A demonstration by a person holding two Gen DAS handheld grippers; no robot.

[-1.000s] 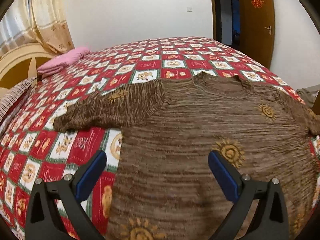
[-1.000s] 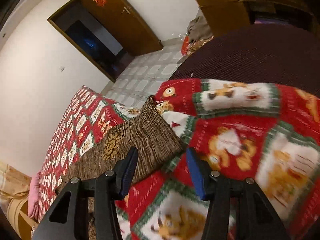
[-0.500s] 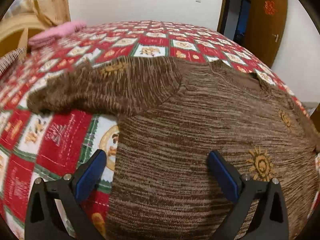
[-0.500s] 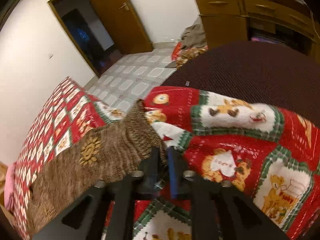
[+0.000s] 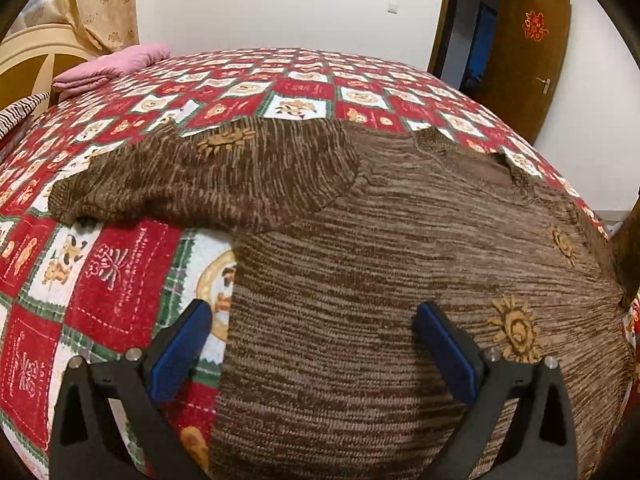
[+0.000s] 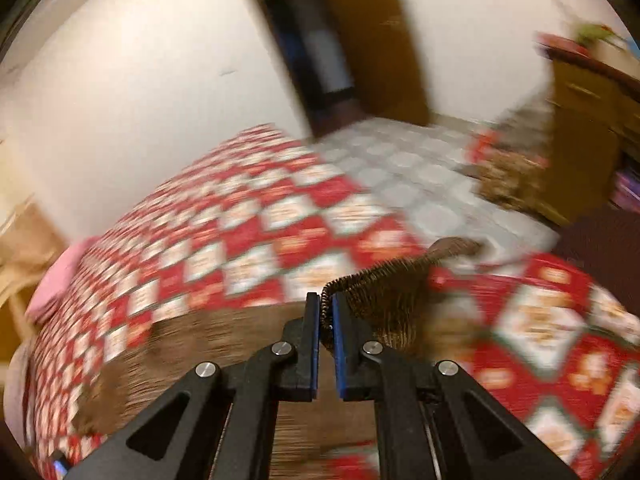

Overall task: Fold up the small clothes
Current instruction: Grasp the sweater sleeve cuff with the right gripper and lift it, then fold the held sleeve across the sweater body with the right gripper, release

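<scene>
A brown knitted sweater with tan sun motifs lies flat on the red patchwork bedspread, one sleeve stretched out to the left. My left gripper hangs open low over the sweater's left side edge, nothing between its blue pads. In the right wrist view, which is blurred by motion, my right gripper is shut on the cuff of the other sleeve, lifted off the bed and trailing off to the right. The sweater's body shows as a brown smear below left of the fingers.
A folded pink cloth lies at the bed's far left by a curved headboard and curtain. A brown door stands open at the back right. Tiled floor, a clothes heap and a wooden cabinet lie beyond the bed.
My right gripper shut on the sleeve cuff, then lifted and swung it over the bed while rolling upright. The left gripper sank closer to the sweater and has since held still.
</scene>
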